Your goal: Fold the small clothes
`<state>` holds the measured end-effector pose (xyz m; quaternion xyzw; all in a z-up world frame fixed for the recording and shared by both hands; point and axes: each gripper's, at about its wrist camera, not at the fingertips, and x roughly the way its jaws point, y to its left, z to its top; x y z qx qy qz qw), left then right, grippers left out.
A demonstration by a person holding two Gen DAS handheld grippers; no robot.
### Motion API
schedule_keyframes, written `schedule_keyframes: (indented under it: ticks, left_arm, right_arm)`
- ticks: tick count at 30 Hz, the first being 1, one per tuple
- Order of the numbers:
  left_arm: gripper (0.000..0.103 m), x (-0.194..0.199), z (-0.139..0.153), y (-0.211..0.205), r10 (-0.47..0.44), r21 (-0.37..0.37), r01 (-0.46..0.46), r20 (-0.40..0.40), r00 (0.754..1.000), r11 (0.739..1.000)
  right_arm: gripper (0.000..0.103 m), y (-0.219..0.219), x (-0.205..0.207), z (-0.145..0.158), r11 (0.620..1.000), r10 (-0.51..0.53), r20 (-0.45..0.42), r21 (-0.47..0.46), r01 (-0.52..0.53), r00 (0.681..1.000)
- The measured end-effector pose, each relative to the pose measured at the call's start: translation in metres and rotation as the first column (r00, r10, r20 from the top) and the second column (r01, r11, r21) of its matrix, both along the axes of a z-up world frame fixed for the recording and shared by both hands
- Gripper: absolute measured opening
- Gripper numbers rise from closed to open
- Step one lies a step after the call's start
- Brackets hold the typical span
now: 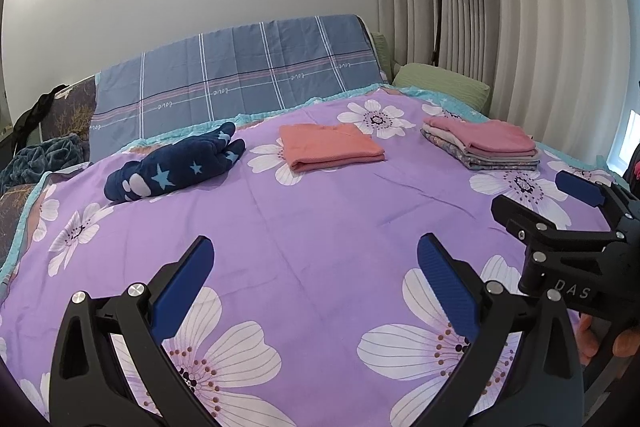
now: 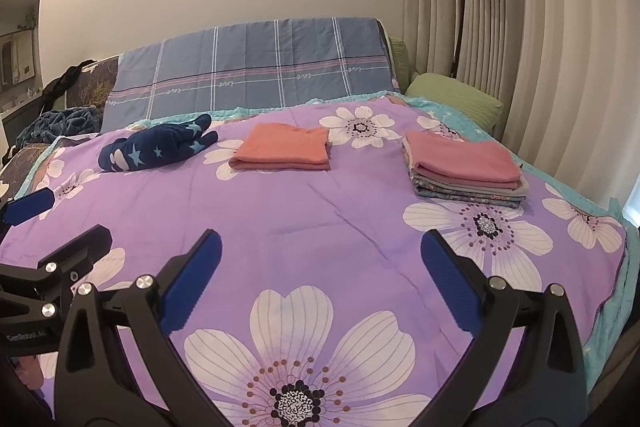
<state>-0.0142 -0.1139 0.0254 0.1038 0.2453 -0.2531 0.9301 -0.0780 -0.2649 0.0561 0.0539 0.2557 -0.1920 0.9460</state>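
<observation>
Left gripper: jaws wide apart, holding nothing, above the near bedspread. Right gripper: likewise spread and bare.

Risk: the blue starred garment, far left, lay bunched; a pinch on 1 layer would likely drag it into a worse tangle. Reaching across could also nudge the folded orange piece, far centre.

Stack, far right: about 4 folded items, pink on top, edges tidy.
</observation>
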Motion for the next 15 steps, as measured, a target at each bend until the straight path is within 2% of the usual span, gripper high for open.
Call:
schedule_keyframes:
  ticks: [15]
  left_arm:
    - [0.102,-0.0002,-0.0018,-0.0003,-0.001,0.008,0.001,-0.005,1.000,1.000]
  right_arm:
    - [0.101,0.0017,0.0007,-0.0014,1.000,0.000,-0.007,-0.004,0.000,1.000]
